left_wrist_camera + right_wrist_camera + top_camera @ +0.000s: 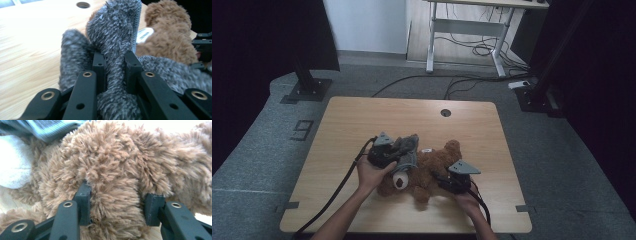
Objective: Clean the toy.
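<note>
A: Item one: brown shaggy plush teddy bear (432, 167), lying on its back near the front edge of the pale wooden table (362, 120), cream muzzle toward the person. Item two: grey fuzzy knitted cloth with a pale blue ribbed hem (112, 32), draped over the bear's head.

B: Tongs?

A: Left gripper (114, 65): jaws drawn together, clamped on a bunched fold of the grey cloth, in the high view just left of the bear's head. Right gripper (117, 195): jaws part-way apart, clamped around a thick roll of brown fur, probably a limb or the flank; which one I cannot tell.

B: Risks, listed.

A: First, the fold. The left jaws hold only a narrow pinch of loose pile, so a sharp tug could strip it out and leave the cloth slumped on the bear. Second, the anchor. The right jaws squeeze soft stuffing, which gives; if the left hand pulls hard, the bear may slide or roll toward it and the cloth would ride along rather than move over the head. Third, snagging: the ribbed hem may catch on an ear or the white sewn-in label (145, 35).

B: Anything else?

A: The trailing black cable (337, 185) lies near the left forearm; judged a minor drag hazard.
</note>
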A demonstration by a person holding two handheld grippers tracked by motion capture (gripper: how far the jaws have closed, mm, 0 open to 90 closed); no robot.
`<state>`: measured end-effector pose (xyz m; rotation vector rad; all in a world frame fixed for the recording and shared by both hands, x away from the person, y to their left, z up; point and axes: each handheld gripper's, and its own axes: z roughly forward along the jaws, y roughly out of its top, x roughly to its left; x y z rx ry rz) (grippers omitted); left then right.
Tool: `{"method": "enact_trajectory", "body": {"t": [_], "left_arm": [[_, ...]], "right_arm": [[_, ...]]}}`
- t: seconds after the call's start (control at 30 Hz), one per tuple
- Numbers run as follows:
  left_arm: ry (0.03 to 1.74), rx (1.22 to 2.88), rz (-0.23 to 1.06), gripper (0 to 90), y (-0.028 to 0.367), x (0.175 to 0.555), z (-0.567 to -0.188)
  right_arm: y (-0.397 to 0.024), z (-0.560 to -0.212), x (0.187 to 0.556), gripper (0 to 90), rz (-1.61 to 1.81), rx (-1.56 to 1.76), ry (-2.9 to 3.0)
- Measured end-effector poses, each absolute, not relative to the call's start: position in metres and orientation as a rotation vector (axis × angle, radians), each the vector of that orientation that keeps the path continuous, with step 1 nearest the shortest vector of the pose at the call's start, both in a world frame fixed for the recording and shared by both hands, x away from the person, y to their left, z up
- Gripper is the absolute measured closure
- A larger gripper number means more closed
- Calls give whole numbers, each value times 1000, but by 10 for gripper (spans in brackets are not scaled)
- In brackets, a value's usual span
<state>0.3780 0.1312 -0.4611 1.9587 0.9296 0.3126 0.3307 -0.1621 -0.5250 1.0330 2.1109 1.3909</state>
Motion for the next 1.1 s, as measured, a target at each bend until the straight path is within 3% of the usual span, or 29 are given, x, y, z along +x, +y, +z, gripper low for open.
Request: {"method": "enact_trajectory", "body": {"t": [0.27, 0.47, 0.67, 0.83, 0.9, 1.1], "left_arm": [[1000, 1923, 365, 751, 182, 359, -470], [1020, 1916, 346, 750, 192, 357, -466], [902, 1944, 309, 749, 150, 358, -444], [779, 1962, 202, 749, 99, 363, -433], [744, 2001, 234, 749, 73, 365, -429], [813, 2093, 249, 746, 37, 393, -441]], "right_arm": [[-162, -525, 331, 511, 1400, 1041, 2105], [-163, -526, 331, 512, 1401, 1050, 2101], [-163, -526, 331, 511, 1408, 1051, 2096], [-164, -526, 332, 511, 1413, 1054, 2099], [-164, -527, 331, 511, 1416, 1054, 2098], [-165, -527, 329, 511, 1411, 1049, 2087]]}}
